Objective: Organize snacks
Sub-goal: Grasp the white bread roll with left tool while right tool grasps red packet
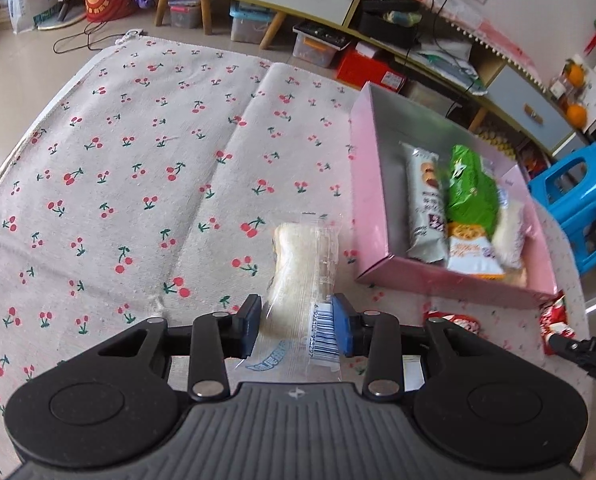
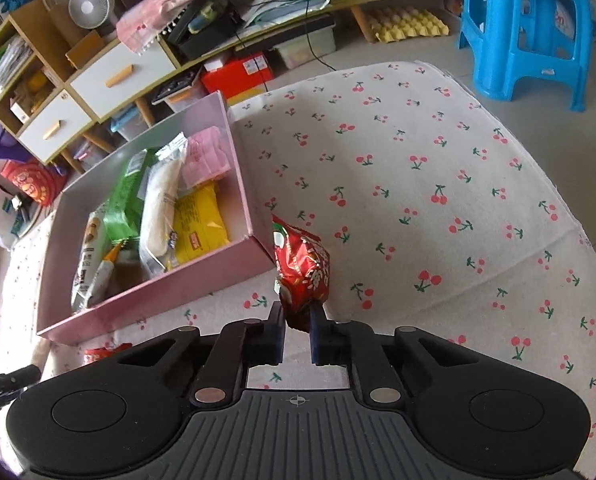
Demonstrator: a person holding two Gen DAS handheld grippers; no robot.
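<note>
While my left gripper point(image 1: 296, 326) grasps the clear-wrapped pale cake bar point(image 1: 303, 264) over the cherry-print cloth on the counter point(image 1: 138, 168), my right gripper point(image 2: 298, 334) is clenched on the crinkled red foil snack packet point(image 2: 302, 270). At ten o'clock from that packet, just beside it, sits the pink cardboard box point(image 2: 170, 292) of snacks.

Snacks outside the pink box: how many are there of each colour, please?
Red: 2, the held red packet in the right gripper and the loose red packet on the tablecloth
White: 1, the clear-wrapped snack in the left gripper
Total: 3
</note>
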